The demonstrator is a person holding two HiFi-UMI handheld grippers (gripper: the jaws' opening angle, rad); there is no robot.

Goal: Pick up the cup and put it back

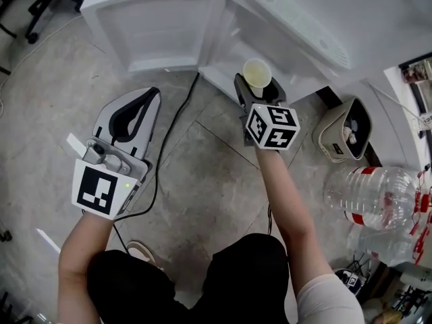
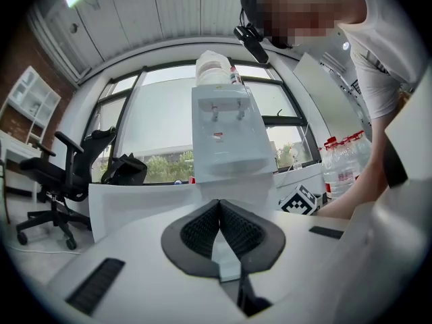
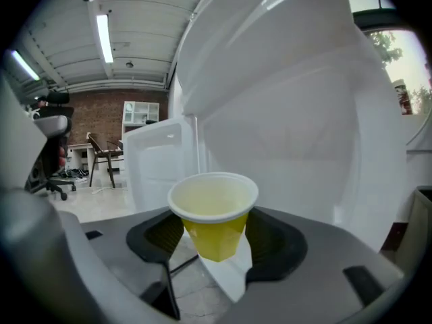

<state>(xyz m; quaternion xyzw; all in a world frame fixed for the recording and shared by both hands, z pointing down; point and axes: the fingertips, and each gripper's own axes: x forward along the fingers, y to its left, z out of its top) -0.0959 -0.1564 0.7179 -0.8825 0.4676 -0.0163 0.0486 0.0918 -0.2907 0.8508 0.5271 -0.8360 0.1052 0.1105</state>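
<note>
My right gripper [image 1: 258, 92] clamps the upright yellow paper cup [image 1: 257, 73], the water dispenser [image 1: 297, 25] just beyond at 12 o'clock; my left gripper [image 2: 220, 212], closed and empty, hangs at 8 o'clock.

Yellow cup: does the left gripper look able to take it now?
Probably not. The yellow cup sits clamped in the right gripper, whose pads cover both its sides, and the left gripper is shut and off to one side. Only the rim is free.
</note>
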